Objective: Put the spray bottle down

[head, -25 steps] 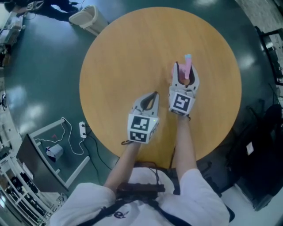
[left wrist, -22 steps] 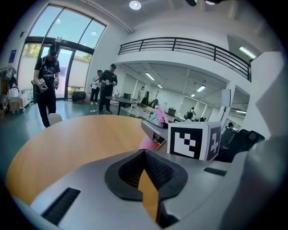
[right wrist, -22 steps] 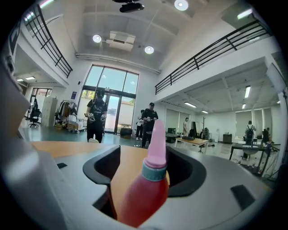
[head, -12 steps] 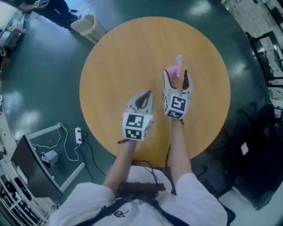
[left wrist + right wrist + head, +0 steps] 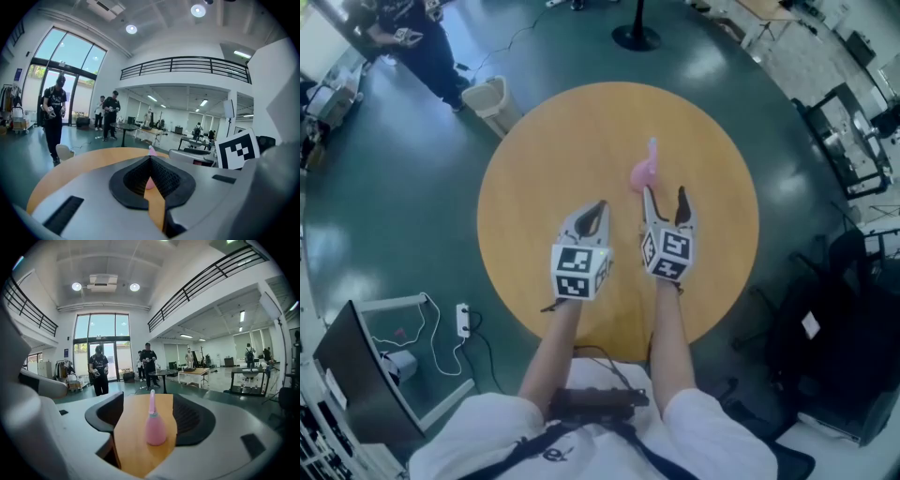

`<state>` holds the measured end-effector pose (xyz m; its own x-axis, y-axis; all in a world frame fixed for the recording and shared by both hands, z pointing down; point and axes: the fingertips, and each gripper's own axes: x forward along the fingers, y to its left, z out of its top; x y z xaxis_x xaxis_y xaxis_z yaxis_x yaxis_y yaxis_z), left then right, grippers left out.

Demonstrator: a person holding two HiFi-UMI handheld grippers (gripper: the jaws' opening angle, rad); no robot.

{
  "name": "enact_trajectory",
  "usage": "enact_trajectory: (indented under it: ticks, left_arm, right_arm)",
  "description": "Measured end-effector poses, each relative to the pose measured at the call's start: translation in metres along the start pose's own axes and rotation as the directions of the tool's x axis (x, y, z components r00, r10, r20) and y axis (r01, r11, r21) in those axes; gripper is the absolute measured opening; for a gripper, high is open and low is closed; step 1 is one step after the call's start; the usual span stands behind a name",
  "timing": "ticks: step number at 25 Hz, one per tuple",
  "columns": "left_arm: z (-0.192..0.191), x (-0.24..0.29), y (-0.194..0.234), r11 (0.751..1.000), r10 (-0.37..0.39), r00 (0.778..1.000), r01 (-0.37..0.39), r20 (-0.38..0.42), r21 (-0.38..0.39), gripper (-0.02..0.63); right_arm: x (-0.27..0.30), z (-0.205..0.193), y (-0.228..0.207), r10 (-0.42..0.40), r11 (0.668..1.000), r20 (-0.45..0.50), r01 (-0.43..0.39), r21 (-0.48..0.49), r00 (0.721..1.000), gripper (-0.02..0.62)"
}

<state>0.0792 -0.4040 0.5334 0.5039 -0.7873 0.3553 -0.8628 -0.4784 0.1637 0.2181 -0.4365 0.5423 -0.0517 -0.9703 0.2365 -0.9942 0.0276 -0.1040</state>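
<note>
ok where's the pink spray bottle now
In the head view, the spray bottle stands upright on the round table, just ahead of the open right tongs.

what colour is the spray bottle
The spray bottle is pink; right gripper view shows it best.

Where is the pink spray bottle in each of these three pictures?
Head view: spray bottle just above centre, on the round wooden table.
Left gripper view: pink slivers at centre, behind the left gripper.
Right gripper view: centre, upright.
Shared landmark: the table's top.
</note>
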Motion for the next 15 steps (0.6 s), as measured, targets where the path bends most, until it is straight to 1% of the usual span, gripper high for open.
enact_trajectory:
  ticks: [6, 9, 12, 15]
  left_arm:
    - [0.03, -0.025, -0.03, 0.998, -0.033, 0.995, 0.028, 0.09, 0.061, 0.014]
    - [0.043, -0.037, -0.043, 0.996, -0.041, 0.992, 0.031, 0.123, 0.078, 0.014]
    - [0.056, -0.051, -0.05, 0.995, -0.041, 0.986, 0.026, 0.163, 0.093, 0.014]
    - [0.066, -0.066, -0.054, 0.993, -0.047, 0.979, 0.025, 0.197, 0.113, 0.014]
  right_arm:
    - [-0.05, 0.017, 0.006, 0.022, 0.999, -0.012, -0.022, 0.023, 1.0, 0.318]
    - [-0.072, 0.026, 0.009, 0.03, 0.999, -0.021, -0.03, 0.041, 0.999, 0.318]
    - [-0.093, 0.039, 0.016, 0.05, 0.998, 0.002, -0.05, 0.047, 0.999, 0.292]
    - [-0.11, 0.057, 0.027, 0.065, 0.997, 0.037, -0.066, 0.027, 0.997, 0.267]
